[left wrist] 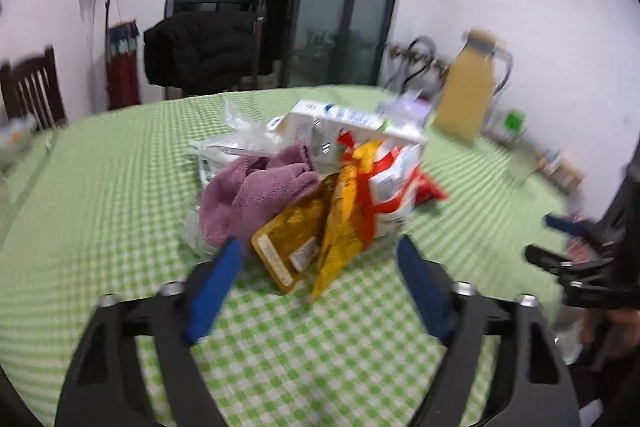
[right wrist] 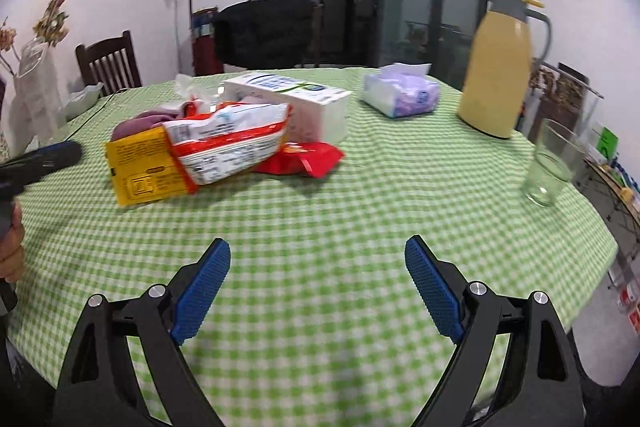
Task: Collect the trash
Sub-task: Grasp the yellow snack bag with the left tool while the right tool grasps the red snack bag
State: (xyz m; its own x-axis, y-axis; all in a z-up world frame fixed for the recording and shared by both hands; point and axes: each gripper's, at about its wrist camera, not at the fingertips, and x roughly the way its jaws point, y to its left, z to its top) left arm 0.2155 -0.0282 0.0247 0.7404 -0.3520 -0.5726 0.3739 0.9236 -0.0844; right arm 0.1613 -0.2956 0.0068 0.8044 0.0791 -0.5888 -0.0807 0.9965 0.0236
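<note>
A heap of trash lies on the green checked table [right wrist: 360,195]: a yellow wrapper [left wrist: 288,247] [right wrist: 140,167], a white and orange snack bag [right wrist: 228,143] [left wrist: 384,179], a red wrapper [right wrist: 308,159], clear plastic [left wrist: 232,147] and a white carton [right wrist: 292,99] [left wrist: 352,119]. A purple cloth [left wrist: 252,195] lies among them. My left gripper [left wrist: 320,247] is open, its fingers on either side of the yellow wrapper's near end. My right gripper [right wrist: 318,251] is open and empty over bare table, to the right of the heap. It also shows in the left wrist view [left wrist: 560,243].
A tissue pack [right wrist: 400,95], a yellow thermos jug [right wrist: 500,67] and an empty glass [right wrist: 552,163] stand on the table's right side. A vase of flowers [right wrist: 32,87] and a bowl [right wrist: 84,99] are at the left. A wooden chair [right wrist: 108,63] stands behind.
</note>
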